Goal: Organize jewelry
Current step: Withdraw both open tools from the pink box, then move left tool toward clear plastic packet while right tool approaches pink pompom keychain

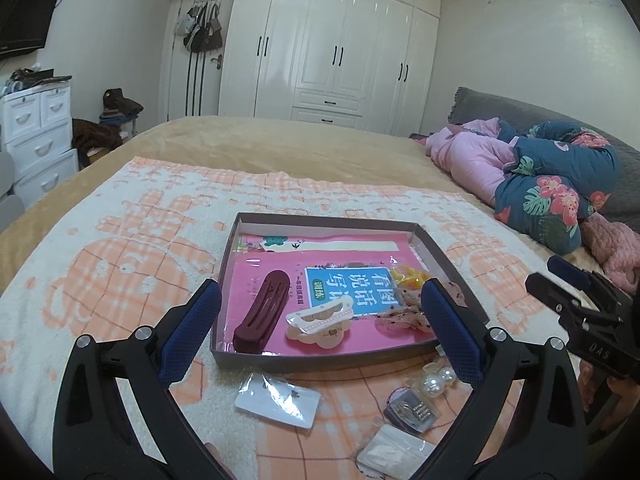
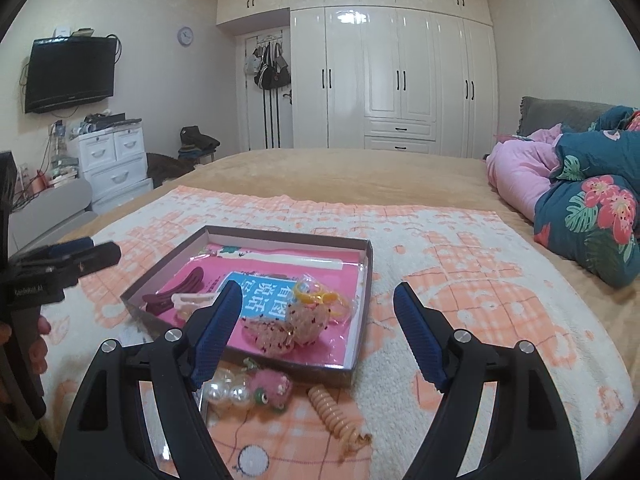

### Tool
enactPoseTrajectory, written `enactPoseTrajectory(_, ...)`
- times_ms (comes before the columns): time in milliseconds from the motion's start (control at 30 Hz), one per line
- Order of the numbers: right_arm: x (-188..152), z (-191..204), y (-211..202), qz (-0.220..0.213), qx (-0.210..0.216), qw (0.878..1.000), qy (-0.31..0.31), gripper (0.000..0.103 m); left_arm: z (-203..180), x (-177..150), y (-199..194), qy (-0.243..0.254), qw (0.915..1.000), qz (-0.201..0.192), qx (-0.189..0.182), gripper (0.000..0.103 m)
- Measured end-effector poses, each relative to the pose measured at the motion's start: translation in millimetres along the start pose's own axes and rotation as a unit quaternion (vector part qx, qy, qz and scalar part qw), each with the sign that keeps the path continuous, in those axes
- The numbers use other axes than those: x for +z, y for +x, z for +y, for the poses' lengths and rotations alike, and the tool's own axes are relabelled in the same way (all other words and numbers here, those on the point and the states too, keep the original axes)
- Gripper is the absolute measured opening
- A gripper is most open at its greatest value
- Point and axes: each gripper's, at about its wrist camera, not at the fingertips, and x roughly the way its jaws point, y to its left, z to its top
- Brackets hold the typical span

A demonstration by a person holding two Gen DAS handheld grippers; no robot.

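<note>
Beside the box (image 2: 356, 354), a coiled hair tie (image 2: 334, 410) (right view only), both grippers (image 1: 320, 308) (image 2: 318, 306) spread apart, empty.

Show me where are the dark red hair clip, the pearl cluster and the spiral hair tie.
dark red hair clip (image 1: 259, 312), left wrist view, middle of its body.
pearl cluster (image 2: 231, 393), right wrist view, a front pearl.
spiral hair tie (image 2: 333, 413), right wrist view, middle coils.
</note>
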Motion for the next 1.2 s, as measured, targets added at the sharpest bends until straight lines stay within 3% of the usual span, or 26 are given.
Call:
enactPoseTrajectory(667, -37.4, 13.1, -23.6, 0.034, -0.008, 0.999, -0.041, 0.076, -10.4, -28.5, -28.1, 0.022, 0.9997, 0.002, -0.013, 0.091)
enactPoseTrajectory(1200, -48.4, 15.8, -34.4, 0.040, -0.018, 0.997, -0.059, 0.076, -28.3, -54.7, -34.5, 0.059, 0.9973, 0.027, -0.033, 0.091)
